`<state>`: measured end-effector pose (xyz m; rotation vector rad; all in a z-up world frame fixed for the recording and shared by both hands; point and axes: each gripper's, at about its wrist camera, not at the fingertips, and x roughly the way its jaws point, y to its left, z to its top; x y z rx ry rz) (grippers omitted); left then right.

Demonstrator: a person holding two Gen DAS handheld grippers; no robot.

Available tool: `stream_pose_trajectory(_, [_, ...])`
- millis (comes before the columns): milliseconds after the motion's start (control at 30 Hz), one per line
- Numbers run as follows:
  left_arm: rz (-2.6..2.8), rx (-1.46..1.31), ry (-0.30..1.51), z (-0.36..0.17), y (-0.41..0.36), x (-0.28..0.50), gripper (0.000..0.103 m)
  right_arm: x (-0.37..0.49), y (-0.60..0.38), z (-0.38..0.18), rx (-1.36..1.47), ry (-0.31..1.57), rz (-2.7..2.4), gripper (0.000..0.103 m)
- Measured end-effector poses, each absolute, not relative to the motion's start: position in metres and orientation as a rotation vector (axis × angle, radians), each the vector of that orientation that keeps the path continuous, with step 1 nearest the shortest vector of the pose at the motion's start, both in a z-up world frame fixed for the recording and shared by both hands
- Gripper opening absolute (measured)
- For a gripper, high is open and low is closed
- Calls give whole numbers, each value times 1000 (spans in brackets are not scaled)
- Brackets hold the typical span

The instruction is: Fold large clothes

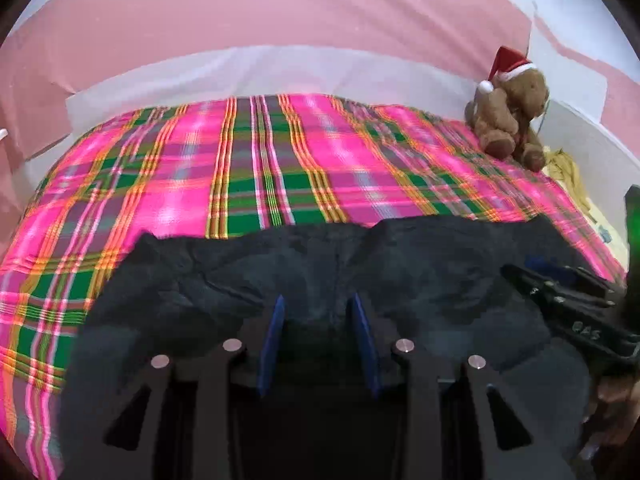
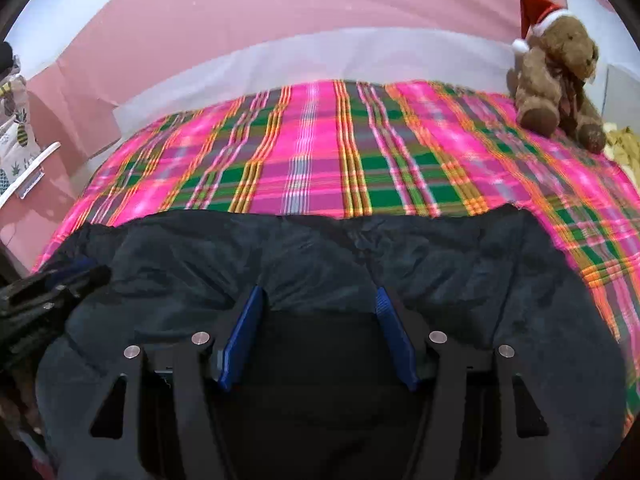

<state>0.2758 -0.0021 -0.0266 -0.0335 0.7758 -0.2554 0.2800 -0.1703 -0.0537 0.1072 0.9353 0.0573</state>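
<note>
1 dark garment [image 1: 200,272], 1 teddy [image 1: 508,116]; L gripper [image 1: 318,312], R gripper [image 2: 320,304]: jaws apart (grip unclear).

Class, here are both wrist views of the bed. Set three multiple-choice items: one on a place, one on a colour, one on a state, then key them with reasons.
1. Where is the teddy bear?
A. far right corner of the bed
B. on the dark garment
C. on the floor

2. What colour is its hat?
A. blue
B. red and white
C. green

3. How does the dark garment lie?
A. hanging on the wall
B. rolled tight
C. spread on the plaid cover

Key: 1 A, it sits by the wall at right. 2 B, a Santa hat. 3 C, plaid shows beyond it.
</note>
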Motion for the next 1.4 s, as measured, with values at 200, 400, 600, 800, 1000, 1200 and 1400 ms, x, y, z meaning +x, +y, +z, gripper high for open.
stream_pose_trajectory(200, [-237,-36,796,-42,-9,285,37,283,-169,-71,71,934,59,59])
stream_pose_trajectory(400, [-239,-44,786,-47,-8,283,37,284,-170,-76,70,917,59,59])
stream_pose_trajectory(600, [-236,-38,780,-48,-9,283,37,282,-167,-77,66,906,54,59])
stream_pose_trajectory(800, [-236,-37,780,-48,-10,283,37,282,-167,-77,60,908,50,59])
stream_pose_trajectory(1000, [-228,-21,791,-42,-10,284,37,281,-170,-69,71,922,60,59])
stream_pose_trajectory(1200, [-240,-67,734,13,25,256,36,245,-197,1,56,835,104,59])
stream_pose_trajectory(1400, [-164,-123,700,16,93,232,36,202,-267,10,69,812,-17,59])
